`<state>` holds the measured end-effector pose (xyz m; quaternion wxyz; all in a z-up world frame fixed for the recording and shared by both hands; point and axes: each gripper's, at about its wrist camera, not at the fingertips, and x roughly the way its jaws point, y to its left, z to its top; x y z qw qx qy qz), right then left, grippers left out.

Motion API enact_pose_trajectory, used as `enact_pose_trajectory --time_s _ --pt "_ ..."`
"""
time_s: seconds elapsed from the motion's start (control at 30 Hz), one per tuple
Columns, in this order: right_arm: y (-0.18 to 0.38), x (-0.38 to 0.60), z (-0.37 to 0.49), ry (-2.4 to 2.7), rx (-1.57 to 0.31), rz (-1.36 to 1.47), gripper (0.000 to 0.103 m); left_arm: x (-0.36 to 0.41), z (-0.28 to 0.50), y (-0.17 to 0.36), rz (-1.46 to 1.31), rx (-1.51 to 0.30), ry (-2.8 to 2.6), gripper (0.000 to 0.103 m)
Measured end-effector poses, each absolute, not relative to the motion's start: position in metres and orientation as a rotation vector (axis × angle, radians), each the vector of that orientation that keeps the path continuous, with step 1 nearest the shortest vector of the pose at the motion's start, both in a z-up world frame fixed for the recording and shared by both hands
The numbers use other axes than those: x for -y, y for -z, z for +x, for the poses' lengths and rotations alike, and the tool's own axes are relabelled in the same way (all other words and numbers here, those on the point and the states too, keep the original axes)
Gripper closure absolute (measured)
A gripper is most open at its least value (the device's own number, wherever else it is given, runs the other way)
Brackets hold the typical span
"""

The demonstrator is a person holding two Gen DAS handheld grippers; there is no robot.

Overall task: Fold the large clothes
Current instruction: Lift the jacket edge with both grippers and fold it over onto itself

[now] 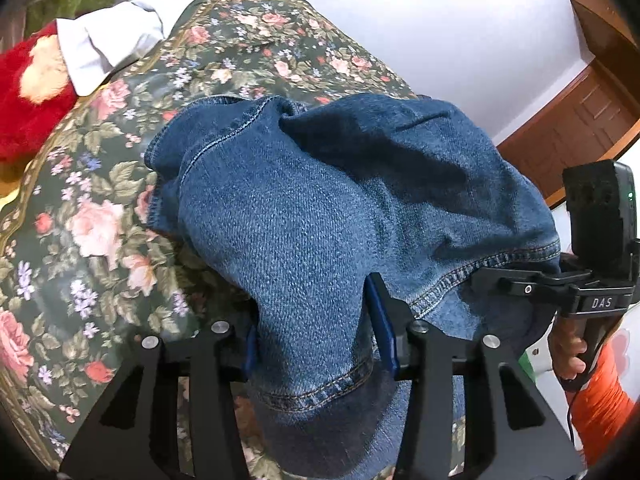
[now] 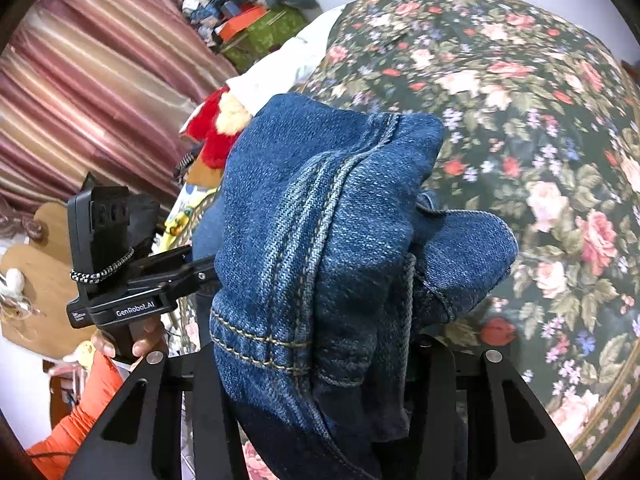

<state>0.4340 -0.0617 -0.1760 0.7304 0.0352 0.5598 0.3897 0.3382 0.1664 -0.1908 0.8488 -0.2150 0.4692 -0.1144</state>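
A blue denim garment (image 1: 320, 184) hangs lifted above a floral bedspread (image 1: 100, 208), bunched between both grippers. My left gripper (image 1: 316, 332) is shut on a thick fold of it, with its blue pads (image 1: 384, 320) pressing the cloth from both sides. My right gripper (image 1: 532, 284) shows at the right of the left wrist view, clamped on the stitched hem. In the right wrist view the denim garment (image 2: 320, 208) fills the middle and hides the fingertips of the right gripper (image 2: 316, 360). The left gripper (image 2: 192, 268) reaches into the cloth from the left there.
A red plush toy (image 1: 24, 112) and a white cloth (image 1: 112, 44) lie at the bed's far left. A wooden door (image 1: 580, 120) stands at the right. A striped curtain (image 2: 80, 92) and a pile of boxes (image 2: 260, 28) are beyond the bed. An orange sleeve (image 1: 604, 392) shows behind.
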Motion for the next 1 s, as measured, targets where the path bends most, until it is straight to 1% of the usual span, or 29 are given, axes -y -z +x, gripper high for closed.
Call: enact_pose_trajectory --time_s 0.1,0.2,0.4,0.57,0.87,1.0 --pt "0.171 0.046 0.43 -0.893 -1.223 0.059 0.06 -0.179 0.33 0.178 -0.448 -0.956 0.231 0.061" --pt "0.163 0.033 0.433 -0.935 -1.219 0.101 0.06 -0.19 0.323 0.159 -0.432 -0.922 0.217 0.064" --pt "0.146 0.005 0.426 -1.003 -1.195 0.126 0.06 -0.223 0.305 0.142 -0.42 -0.898 0.176 0.064" --pt "0.165 -0.03 0.417 -1.032 -1.223 0.094 0.06 -0.256 0.293 0.165 -0.449 -0.944 0.106 0.064" --pt "0.229 -0.08 0.421 -0.99 -1.292 0.022 0.06 -0.287 0.284 0.212 -0.468 -1.001 0.015 0.065" --pt "0.254 -0.091 0.426 -0.962 -1.313 -0.021 0.058 -0.289 0.283 0.226 -0.454 -0.992 0.005 0.06"
